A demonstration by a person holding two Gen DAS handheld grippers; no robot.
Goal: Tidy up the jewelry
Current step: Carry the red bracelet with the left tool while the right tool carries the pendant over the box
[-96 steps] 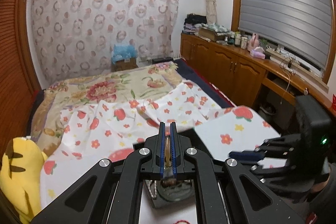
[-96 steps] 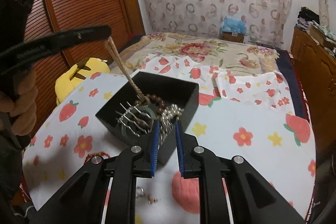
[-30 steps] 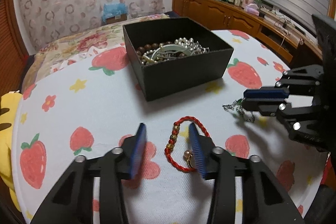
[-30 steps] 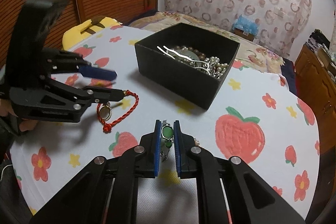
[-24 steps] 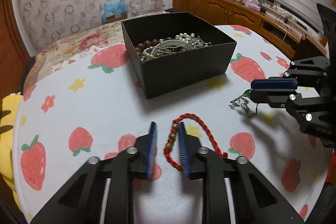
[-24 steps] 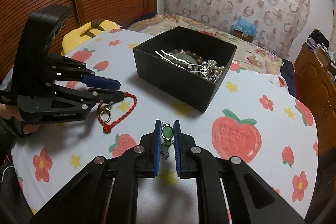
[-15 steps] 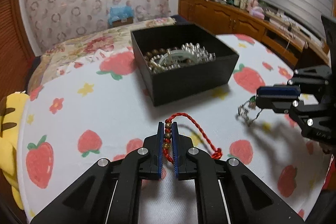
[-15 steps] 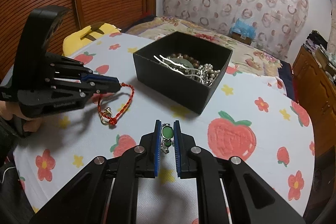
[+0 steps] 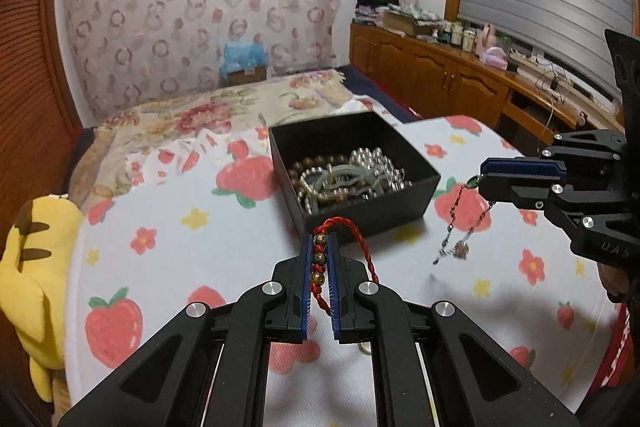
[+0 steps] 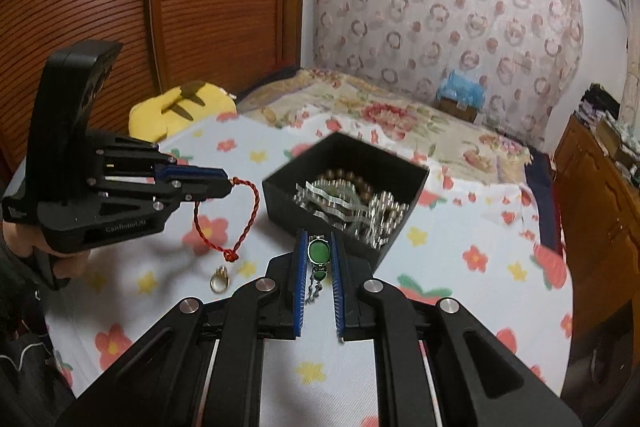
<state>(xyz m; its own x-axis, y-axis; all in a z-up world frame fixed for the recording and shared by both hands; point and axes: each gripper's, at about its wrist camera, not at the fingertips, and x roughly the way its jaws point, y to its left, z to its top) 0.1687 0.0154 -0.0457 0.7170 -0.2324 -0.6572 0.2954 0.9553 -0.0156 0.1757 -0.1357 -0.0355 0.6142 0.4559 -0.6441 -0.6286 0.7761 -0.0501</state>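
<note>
Left gripper point(image 9: 320, 259): jaws closed to a narrow gap on a red braided cord bracelet point(image 9: 320, 259), gripped at its row of gold-coloured beads; the rest of the red loop hangs free to the right of the pads, and in the right wrist view the bracelet point(image 10: 240, 219) dangles clear of the cloth, a small gold ring charm point(image 10: 219, 283) at its lowest end close to or on the cloth, cannot tell which. Right gripper point(image 10: 318, 259): jaws closed to a narrow gap on a green-stone necklace point(image 10: 319, 251), the oval green stone held between the blue pads with a smaller green drop and fine chain hanging below; in the left wrist view the chain point(image 9: 460, 227) hangs from the pad tips with a small pendant at its low end, above the cloth. Black open box point(image 9: 400, 203): stands just beyond both grippers, near the middle of the table, holding brown bead strands, silver-coloured bead strands and a pale green bangle point(image 9: 340, 175) piled together. Tablecloth point(image 9: 180, 251): white, printed with strawberries and small flowers, covering the table. Yellow striped plush toy point(image 9: 28, 267): at the left edge of the table. Bed with floral cover point(image 9: 192, 115): far side, beyond the table. Wooden cabinets point(image 9: 440, 79): far right, under a shuttered window.
</note>
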